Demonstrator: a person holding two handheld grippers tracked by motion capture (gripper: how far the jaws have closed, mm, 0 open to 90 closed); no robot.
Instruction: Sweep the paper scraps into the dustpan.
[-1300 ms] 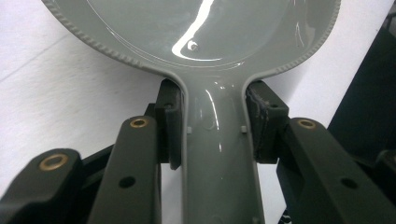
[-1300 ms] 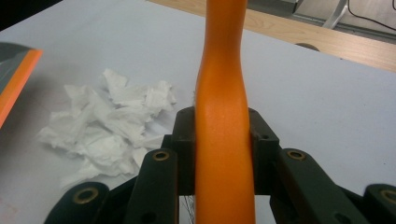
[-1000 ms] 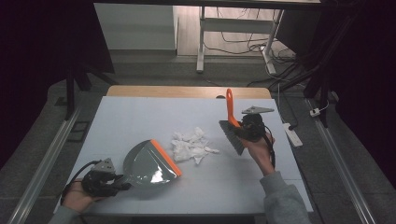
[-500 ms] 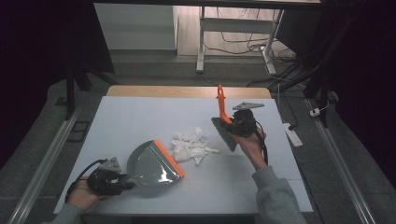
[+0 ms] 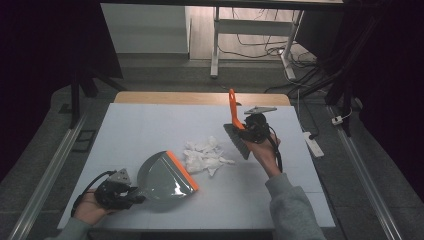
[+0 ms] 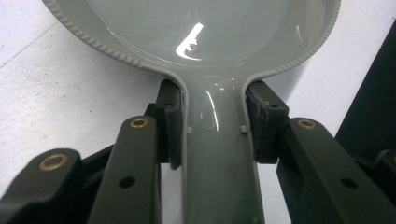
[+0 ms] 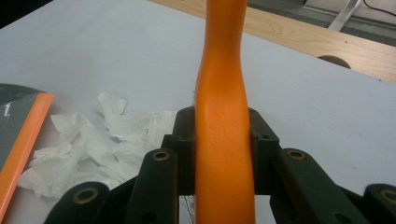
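Since a second ago the right gripper (image 5: 248,129) has carried the brush (image 5: 236,131) leftward, toward the heap of torn paper scraps (image 5: 204,156), while the left gripper (image 5: 120,194) has drawn the dustpan (image 5: 164,175) slightly back toward the near left corner. Both pairs of jaws are clamped: the left pair pinches the dustpan's grey handle (image 6: 219,154) from either side just behind the pan, and the right pair grips the brush's orange handle (image 7: 224,121), which stands nearly upright, bristles down and just right of the scraps. The dustpan's orange lip (image 5: 182,170) faces the pile and lies right beside its near edge, a few scraps touching or almost touching it. The scraps sit near the middle of the white table (image 5: 145,125), between the two tools. Open surface lies beyond the pile toward the wooden far edge (image 5: 200,98), and to the left of it. The dustpan is close to the table's near edge, its gripper nearer still.
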